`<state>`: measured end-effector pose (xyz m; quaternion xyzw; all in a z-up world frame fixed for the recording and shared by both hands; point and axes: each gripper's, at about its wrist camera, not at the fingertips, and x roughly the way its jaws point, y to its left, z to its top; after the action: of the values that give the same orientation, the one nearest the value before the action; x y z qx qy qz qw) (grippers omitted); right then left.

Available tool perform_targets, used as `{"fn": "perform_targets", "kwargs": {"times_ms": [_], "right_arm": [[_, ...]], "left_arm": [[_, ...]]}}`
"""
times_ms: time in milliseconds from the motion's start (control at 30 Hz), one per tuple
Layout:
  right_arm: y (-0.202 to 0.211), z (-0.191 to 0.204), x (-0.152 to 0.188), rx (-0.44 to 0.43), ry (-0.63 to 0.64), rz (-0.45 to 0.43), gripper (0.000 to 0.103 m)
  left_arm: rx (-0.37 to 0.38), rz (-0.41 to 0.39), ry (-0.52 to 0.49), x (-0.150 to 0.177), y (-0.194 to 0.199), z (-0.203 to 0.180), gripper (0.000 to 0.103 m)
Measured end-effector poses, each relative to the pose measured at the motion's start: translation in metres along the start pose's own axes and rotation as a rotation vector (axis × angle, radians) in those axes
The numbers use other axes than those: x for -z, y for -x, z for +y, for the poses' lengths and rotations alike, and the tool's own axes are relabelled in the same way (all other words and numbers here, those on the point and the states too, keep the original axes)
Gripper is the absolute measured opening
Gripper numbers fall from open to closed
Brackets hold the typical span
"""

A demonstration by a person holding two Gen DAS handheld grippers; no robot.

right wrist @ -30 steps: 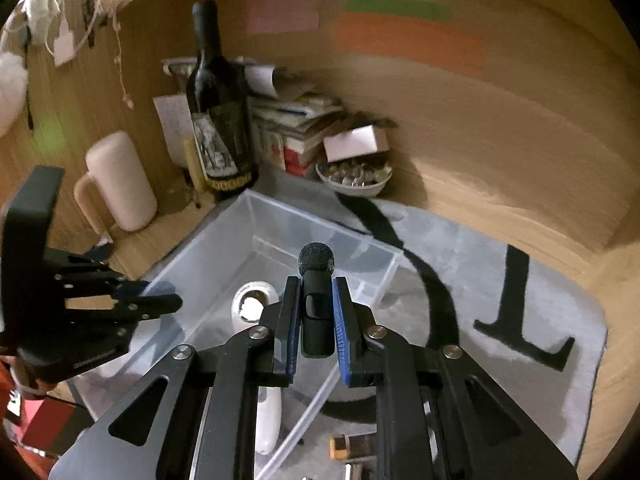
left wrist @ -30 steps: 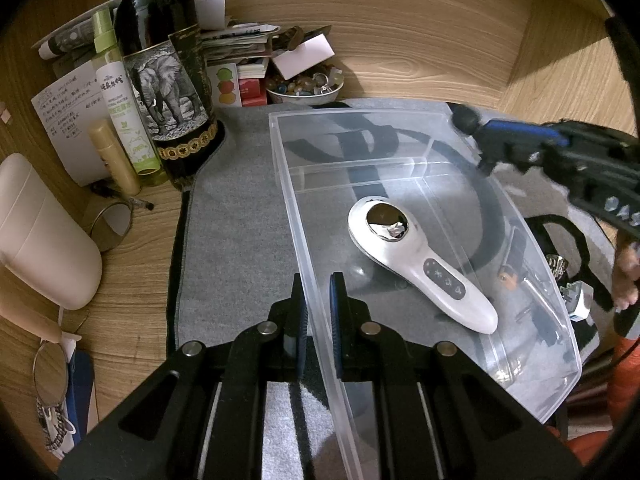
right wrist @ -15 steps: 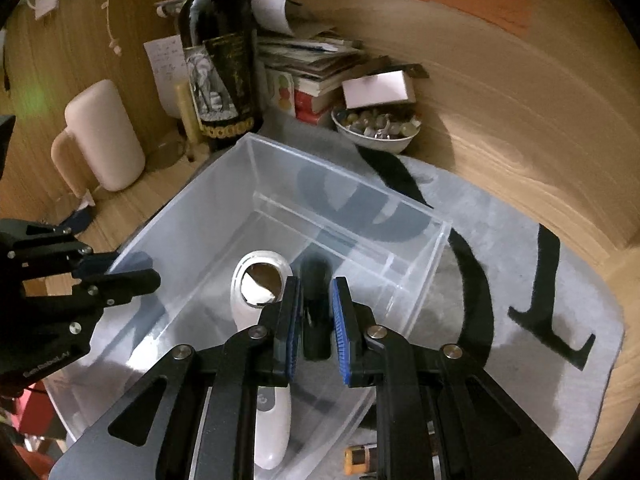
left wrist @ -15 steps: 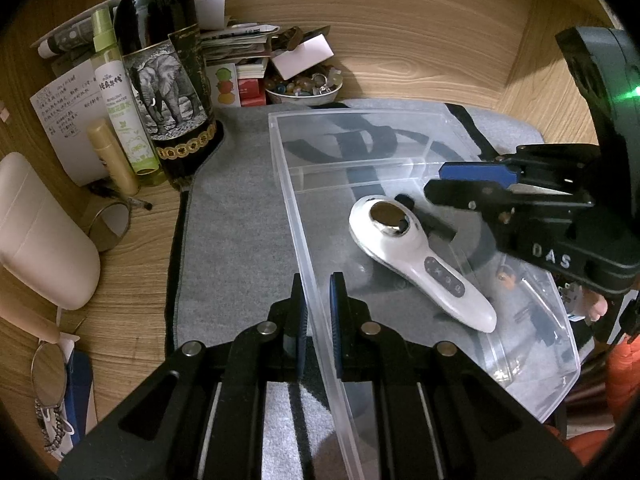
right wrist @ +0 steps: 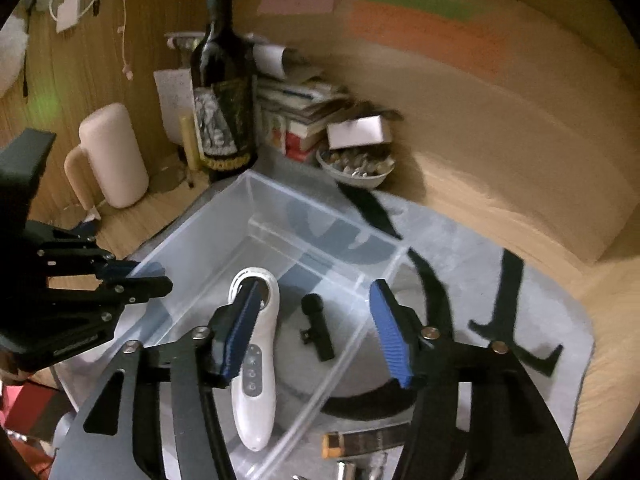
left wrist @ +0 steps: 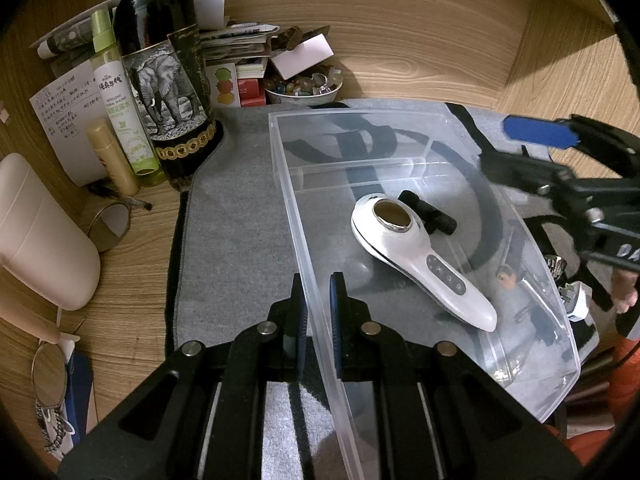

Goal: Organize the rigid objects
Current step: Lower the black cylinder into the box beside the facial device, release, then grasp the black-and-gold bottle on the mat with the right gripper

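A clear plastic bin [left wrist: 360, 120] [right wrist: 208, 236] sits on a grey mat. Inside lie a white handheld device [left wrist: 424, 256] [right wrist: 256, 368] and a small black clip-on microphone [left wrist: 430, 212] [right wrist: 318, 330] beside it. My left gripper [left wrist: 318, 296] is shut on the bin's near wall; it shows at the left of the right wrist view [right wrist: 132, 280]. My right gripper [right wrist: 312, 336] is open and empty above the bin, over the microphone; it shows at the right of the left wrist view [left wrist: 536, 148].
A wine bottle [left wrist: 168, 92] [right wrist: 224, 92], a spray bottle [left wrist: 120, 96], stacked books [right wrist: 296, 100], a bowl of stones [left wrist: 304, 88] [right wrist: 356, 164] and a cream mug [left wrist: 36, 236] [right wrist: 112, 152] stand behind and left of the bin. Small items [right wrist: 360, 440] lie on the mat by the bin's near right side.
My right gripper lowered the black microphone into the bin, opened and let it go, then rose. The microphone now lies beside the white device. The left gripper kept its hold.
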<state>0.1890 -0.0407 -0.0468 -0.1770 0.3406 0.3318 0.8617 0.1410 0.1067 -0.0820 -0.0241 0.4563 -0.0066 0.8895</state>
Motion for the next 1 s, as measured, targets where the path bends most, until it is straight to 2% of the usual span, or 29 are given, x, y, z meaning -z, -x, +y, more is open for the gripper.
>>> {"fn": "perform_targets", "kwargs": {"times_ms": [200, 333, 500, 633, 667, 700, 767, 1000], "right_arm": [[0.024, -0.015, 0.008, 0.058, -0.027, -0.044, 0.058], [0.031, -0.030, 0.020, 0.089, -0.054, -0.031, 0.058], [0.023, -0.043, 0.046, 0.119, -0.068, 0.044, 0.059], [0.012, -0.047, 0.068, 0.097, -0.074, 0.125, 0.059], [0.008, -0.045, 0.074, 0.092, -0.065, 0.147, 0.063], [0.006, -0.044, 0.079, 0.088, -0.057, 0.158, 0.074], [0.003, -0.042, 0.087, 0.081, -0.047, 0.170, 0.085], [-0.019, -0.040, 0.095, 0.027, -0.017, 0.245, 0.085]], "left_arm": [[0.001, 0.000, -0.001, 0.000, 0.000, 0.000, 0.010], [0.001, -0.001, -0.001, 0.000, 0.000, 0.000, 0.010], [0.000, -0.001, -0.001, 0.000, 0.000, 0.000, 0.010], [0.000, -0.002, -0.001, 0.000, 0.000, 0.001, 0.010], [0.000, -0.002, -0.002, 0.001, 0.000, 0.000, 0.010], [0.000, -0.002, -0.002, 0.001, 0.000, 0.000, 0.010], [0.000, -0.002, -0.003, 0.001, 0.000, 0.000, 0.010], [0.001, -0.001, -0.003, 0.001, 0.000, 0.000, 0.010]]}}
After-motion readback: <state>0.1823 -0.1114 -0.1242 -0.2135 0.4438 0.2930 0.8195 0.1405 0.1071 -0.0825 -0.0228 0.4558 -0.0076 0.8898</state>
